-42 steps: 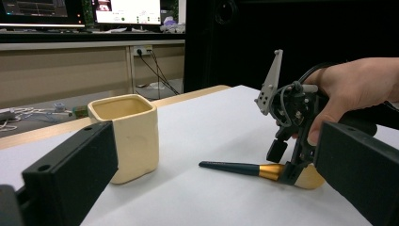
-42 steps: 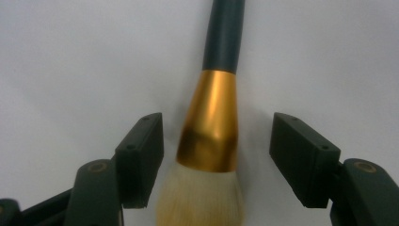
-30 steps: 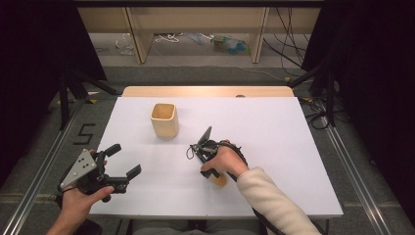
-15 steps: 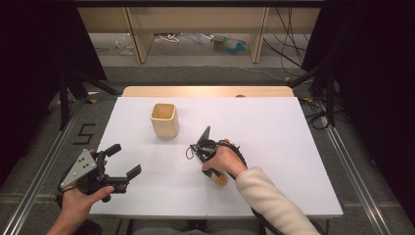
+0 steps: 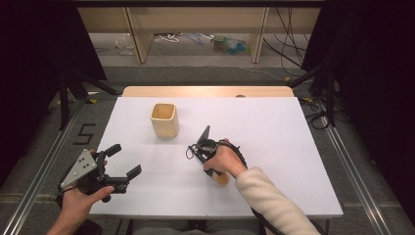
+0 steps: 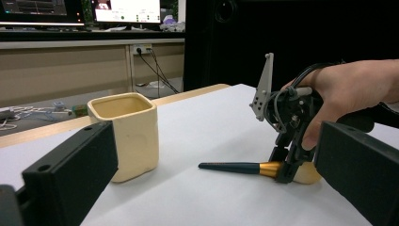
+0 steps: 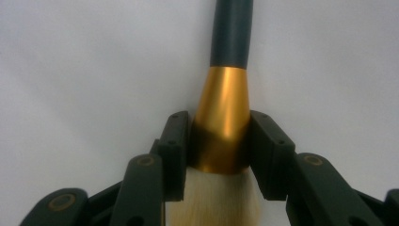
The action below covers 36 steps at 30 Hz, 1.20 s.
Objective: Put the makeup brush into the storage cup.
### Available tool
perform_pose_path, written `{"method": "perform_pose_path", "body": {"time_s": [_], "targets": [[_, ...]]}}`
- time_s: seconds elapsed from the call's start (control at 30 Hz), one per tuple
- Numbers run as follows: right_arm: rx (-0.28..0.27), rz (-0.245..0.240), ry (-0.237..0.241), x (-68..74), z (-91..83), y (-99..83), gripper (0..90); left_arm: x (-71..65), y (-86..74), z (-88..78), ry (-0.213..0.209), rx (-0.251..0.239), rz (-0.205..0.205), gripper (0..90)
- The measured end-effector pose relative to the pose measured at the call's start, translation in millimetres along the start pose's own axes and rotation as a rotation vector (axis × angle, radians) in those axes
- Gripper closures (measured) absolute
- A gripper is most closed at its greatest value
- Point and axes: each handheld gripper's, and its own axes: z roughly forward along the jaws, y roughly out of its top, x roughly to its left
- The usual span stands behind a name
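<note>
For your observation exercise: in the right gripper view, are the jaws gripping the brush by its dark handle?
No, the right gripper clamps the brush on its gold ferrule, just above the bristles.

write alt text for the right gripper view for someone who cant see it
The right gripper has just closed its two black jaws on the gold ferrule of a makeup brush, one pad pressing each side. The brush lies on the white table, its dark handle running up out of the picture and its pale bristles at the bottom between the jaws.
</note>
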Motion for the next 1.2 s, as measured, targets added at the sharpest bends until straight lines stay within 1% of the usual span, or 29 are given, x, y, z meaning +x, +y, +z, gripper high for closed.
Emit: {"method": "perform_pose_path", "body": {"time_s": [0.03, 0.07, 0.13, 0.2, 0.23, 0.3, 0.4, 0.43, 0.53, 0.8, 1.13, 1.2], "targets": [[0.0, -0.003, 0.001, -0.2, 0.0, 0.0, 61.6, 0.0, 0.0, 0.0, 0.0, 0.0, 0.0, 0.0], [0.001, -0.005, 0.003, -0.5, -0.1, 0.0, 61.6, -0.2, 0.4, -1.0, 0.009, 0.015, 0.005, 0.0], [0.003, -0.007, 0.005, -1.0, -0.4, -0.1, 61.6, -0.3, 0.4, -1.0, 0.009, 0.015, 0.005, 0.0], [0.005, -0.026, 0.005, -3.0, -1.1, -0.3, 61.7, -0.6, 0.3, -0.9, 0.01, 0.016, 0.0, 0.0], [0.005, -0.021, 0.009, -2.9, -1.4, -0.6, 61.7, -0.5, 0.2, -0.8, 0.01, 0.017, 0.001, 0.0], [-0.009, -0.034, 0.002, -4.4, -1.7, -0.7, 61.8, -0.2, 0.2, -0.7, 0.007, 0.018, 0.007, 0.0], [-0.013, -0.043, 0.011, -5.9, -2.7, -1.0, 61.8, -0.1, 0.0, -0.7, 0.005, 0.021, 0.01, 0.0], [-0.01, -0.035, 0.012, -5.4, -3.2, -1.2, 61.8, -0.2, 0.0, -0.7, 0.006, 0.022, 0.011, 0.0], [-0.02, -0.041, 0.014, -6.0, -2.9, -1.6, 61.8, -0.4, -0.2, -0.5, 0.005, 0.023, 0.011, 0.0], [-0.015, -0.061, 0.013, -6.1, -4.1, -2.2, 61.9, -0.7, -0.4, -0.3, 0.004, 0.021, 0.008, 0.0], [-0.017, -0.065, 0.017, -5.7, -4.8, -2.2, 62.0, -0.7, -0.5, -0.3, 0.005, 0.023, 0.008, 0.0], [-0.027, -0.069, 0.012, -5.2, -5.2, -2.4, 62.0, -0.8, -0.5, -0.3, 0.005, 0.025, 0.009, 0.0]]}}
